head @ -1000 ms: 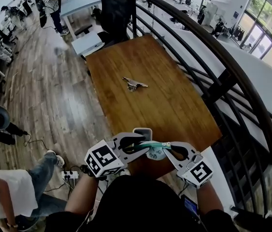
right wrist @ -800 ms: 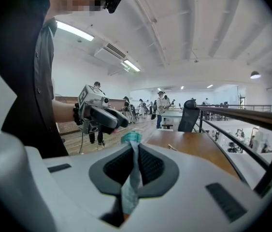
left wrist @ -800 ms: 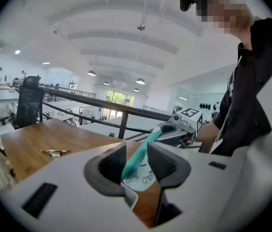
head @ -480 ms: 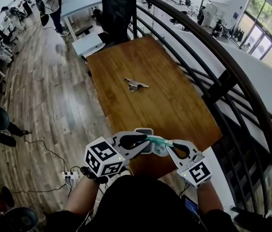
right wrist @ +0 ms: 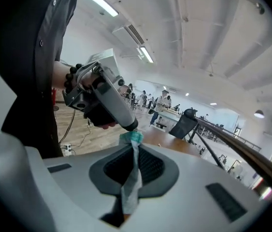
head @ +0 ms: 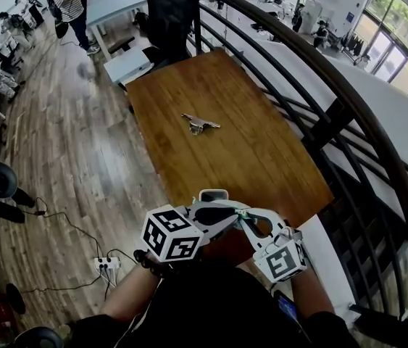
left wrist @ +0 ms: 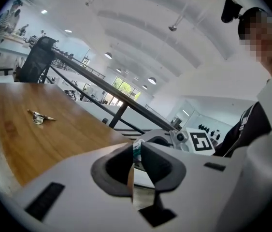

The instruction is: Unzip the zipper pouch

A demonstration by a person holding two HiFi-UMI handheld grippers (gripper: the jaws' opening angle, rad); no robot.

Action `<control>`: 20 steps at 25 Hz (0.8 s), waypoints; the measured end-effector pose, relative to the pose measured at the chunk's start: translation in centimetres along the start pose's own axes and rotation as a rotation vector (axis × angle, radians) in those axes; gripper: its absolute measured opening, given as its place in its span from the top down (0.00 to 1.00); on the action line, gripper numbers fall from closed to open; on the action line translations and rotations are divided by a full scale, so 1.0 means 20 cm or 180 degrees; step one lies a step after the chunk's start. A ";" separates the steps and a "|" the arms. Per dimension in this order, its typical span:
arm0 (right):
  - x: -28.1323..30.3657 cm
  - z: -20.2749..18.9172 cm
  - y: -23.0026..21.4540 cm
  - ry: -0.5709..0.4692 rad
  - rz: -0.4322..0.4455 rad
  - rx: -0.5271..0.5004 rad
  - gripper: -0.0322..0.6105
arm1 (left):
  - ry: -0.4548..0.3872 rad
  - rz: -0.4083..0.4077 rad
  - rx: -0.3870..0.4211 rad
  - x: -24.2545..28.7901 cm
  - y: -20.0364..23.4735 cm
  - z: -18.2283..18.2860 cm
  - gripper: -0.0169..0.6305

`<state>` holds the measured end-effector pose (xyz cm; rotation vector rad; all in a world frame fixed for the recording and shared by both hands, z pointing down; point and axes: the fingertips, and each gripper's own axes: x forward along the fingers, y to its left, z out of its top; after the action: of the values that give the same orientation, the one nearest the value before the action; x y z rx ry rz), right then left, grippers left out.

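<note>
The zipper pouch (head: 241, 212) hangs between both grippers above the table's near edge, and only its teal zipper edge shows in the head view. My right gripper (head: 244, 217) is shut on a pale fold of the pouch (right wrist: 134, 175), whose teal zipper end sticks out past the tips of the right gripper (right wrist: 134, 149). My left gripper (head: 234, 213) meets it tip to tip. Its jaws have just been closing, and in the left gripper view the left gripper (left wrist: 136, 152) pinches a thin strip of the pouch (left wrist: 131, 178) under the teal end.
A small metal object (head: 200, 124) lies mid-table on the wooden table (head: 247, 151). A black railing (head: 319, 100) runs along the right side. A dark office chair (head: 171, 13) stands at the far end. A power strip (head: 106, 263) lies on the floor at left.
The two grippers have drawn closer together and nearer my body. The left gripper has rolled and its jaws have narrowed. The pouch's patterned body, visible before, is now hidden behind the grippers.
</note>
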<state>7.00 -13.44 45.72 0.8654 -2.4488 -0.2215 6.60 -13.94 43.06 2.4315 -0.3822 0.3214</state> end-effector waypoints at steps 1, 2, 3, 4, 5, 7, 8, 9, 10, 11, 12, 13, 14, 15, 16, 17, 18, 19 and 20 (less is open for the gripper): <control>0.00 0.00 0.00 0.0025 -0.0009 -0.0033 0.95 | -0.0006 -0.0025 -0.0055 0.00 0.00 0.00 0.89; 0.01 0.00 0.01 0.0049 -0.0017 -0.0073 0.95 | 0.0001 -0.0066 -0.0108 0.00 0.00 -0.01 0.87; 0.01 -0.01 0.01 0.0078 -0.0025 -0.0129 0.95 | 0.0018 -0.0114 -0.0157 0.00 -0.01 -0.02 0.84; 0.01 -0.02 0.02 0.0110 -0.0031 -0.0197 0.95 | 0.0035 -0.0152 -0.0204 0.00 -0.02 -0.02 0.79; 0.02 -0.02 0.02 0.0143 -0.0034 -0.0263 0.95 | 0.0046 -0.0168 -0.0246 0.00 -0.02 -0.03 0.76; 0.03 -0.03 0.03 0.0195 -0.0033 -0.0375 0.95 | 0.0044 -0.0132 -0.0309 0.01 0.00 -0.03 0.75; 0.04 -0.04 0.03 0.0217 -0.0032 -0.0428 0.95 | 0.0042 -0.0097 -0.0331 0.01 0.01 -0.04 0.75; 0.05 -0.04 0.04 0.0239 -0.0031 -0.0487 0.95 | 0.0042 -0.0065 -0.0355 0.01 0.02 -0.04 0.75; 0.05 -0.05 0.04 0.0264 -0.0030 -0.0554 0.95 | 0.0046 -0.0043 -0.0387 0.01 0.03 -0.05 0.75; 0.06 -0.06 0.05 0.0291 -0.0030 -0.0626 0.95 | 0.0053 -0.0034 -0.0428 0.02 0.04 -0.06 0.75; 0.06 -0.06 0.05 0.0317 -0.0028 -0.0695 0.95 | 0.0062 -0.0036 -0.0467 0.02 0.05 -0.07 0.75; 0.07 -0.07 0.06 0.0338 -0.0025 -0.0750 0.95 | 0.0070 -0.0044 -0.0498 0.02 0.05 -0.08 0.74; 0.07 -0.07 0.07 0.0350 -0.0021 -0.0788 0.95 | 0.0076 -0.0055 -0.0519 0.01 0.05 -0.08 0.74; 0.07 -0.07 0.07 0.0359 -0.0019 -0.0817 0.95 | 0.0081 -0.0063 -0.0534 0.01 0.05 -0.09 0.73; 0.07 -0.07 0.07 0.0372 -0.0022 -0.0852 0.95 | 0.0088 -0.0063 -0.0544 0.01 0.05 -0.09 0.72; 0.08 -0.07 0.08 0.0397 -0.0027 -0.0907 0.95 | 0.0100 -0.0051 -0.0548 0.01 0.05 -0.09 0.71; 0.08 -0.08 0.08 0.0433 -0.0033 -0.0983 0.95 | 0.0121 -0.0026 -0.0541 0.02 0.06 -0.09 0.70; 0.09 -0.08 0.09 0.0474 -0.0034 -0.1072 0.95 | 0.0148 0.0009 -0.0528 0.02 0.07 -0.10 0.70; 0.10 -0.09 0.09 0.0512 -0.0030 -0.1159 0.95 | 0.0177 0.0049 -0.0514 0.03 0.08 -0.11 0.70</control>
<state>5.68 -13.18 48.64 0.7038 -2.1631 -0.5591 6.25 -13.82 45.75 2.2581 -0.3873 0.3504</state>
